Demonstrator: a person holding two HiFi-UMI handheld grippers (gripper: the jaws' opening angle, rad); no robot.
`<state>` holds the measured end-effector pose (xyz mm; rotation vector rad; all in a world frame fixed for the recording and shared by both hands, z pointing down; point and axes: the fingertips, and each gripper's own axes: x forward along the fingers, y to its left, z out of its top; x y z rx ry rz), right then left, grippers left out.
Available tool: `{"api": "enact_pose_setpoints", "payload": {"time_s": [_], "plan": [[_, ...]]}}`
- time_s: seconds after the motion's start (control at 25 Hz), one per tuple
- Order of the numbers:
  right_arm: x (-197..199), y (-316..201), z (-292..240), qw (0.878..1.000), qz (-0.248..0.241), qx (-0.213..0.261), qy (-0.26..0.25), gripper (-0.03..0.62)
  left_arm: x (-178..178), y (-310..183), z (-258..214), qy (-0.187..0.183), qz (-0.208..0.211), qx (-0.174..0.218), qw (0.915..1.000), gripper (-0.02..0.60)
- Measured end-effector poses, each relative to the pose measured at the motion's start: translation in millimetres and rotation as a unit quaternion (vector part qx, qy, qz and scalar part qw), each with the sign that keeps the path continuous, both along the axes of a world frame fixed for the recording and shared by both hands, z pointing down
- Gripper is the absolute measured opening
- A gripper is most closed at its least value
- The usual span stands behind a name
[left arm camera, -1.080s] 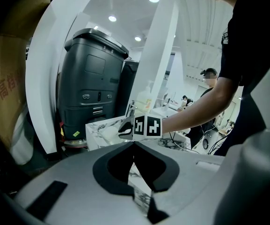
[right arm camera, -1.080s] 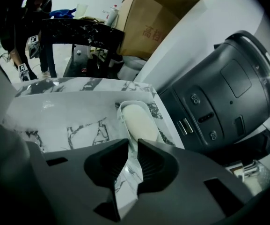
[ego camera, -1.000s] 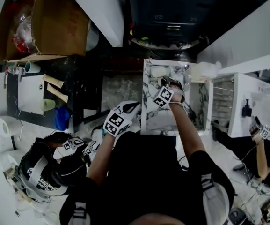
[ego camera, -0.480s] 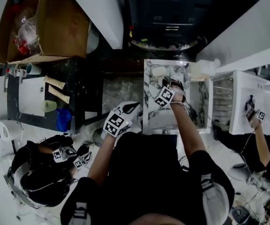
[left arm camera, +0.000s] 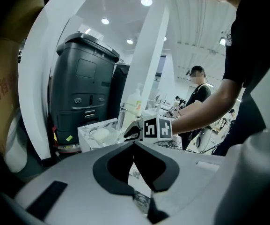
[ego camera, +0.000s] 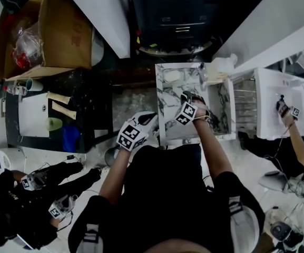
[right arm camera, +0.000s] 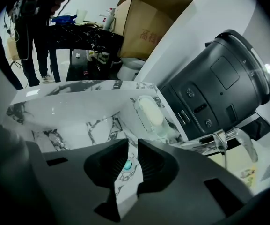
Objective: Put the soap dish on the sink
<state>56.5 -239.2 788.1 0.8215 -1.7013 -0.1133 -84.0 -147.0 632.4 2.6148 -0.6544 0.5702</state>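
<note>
While the soap dish (right arm camera: 151, 112) sits on the sink's (right arm camera: 69, 108) far-left rim, my right gripper (right arm camera: 128, 145) hovers nearby, jaws slightly parted and empty; my left gripper (left arm camera: 135, 144) has its jaws pressed together. A careless pull-back could knock the dish off.

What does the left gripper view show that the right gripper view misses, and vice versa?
Only the left gripper view shows the right gripper from outside, the arm holding it, and a bystander in a cap. Only the right gripper view shows the drain, the black table and a person standing beside it. Both show the marble sink, the soap dish on its rim, the tap, the dark bin and the cardboard box.
</note>
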Motion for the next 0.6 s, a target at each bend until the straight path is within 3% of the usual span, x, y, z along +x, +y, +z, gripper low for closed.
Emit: {"api": "enact_pose_setpoints", "payload": {"time_s": [0.24, 0.6], "plan": [[7, 24, -17, 0.999, 0.012, -0.005, -0.042, 0.033, 12, 7, -12, 0.010, -0.003, 0.006, 0.9999, -0.005], [2, 67, -58, 0.982, -0.008, -0.026, -0.185, 0.000, 42, 19, -23, 0.017, -0.030, 0.009, 0.9994, -0.006]]}}
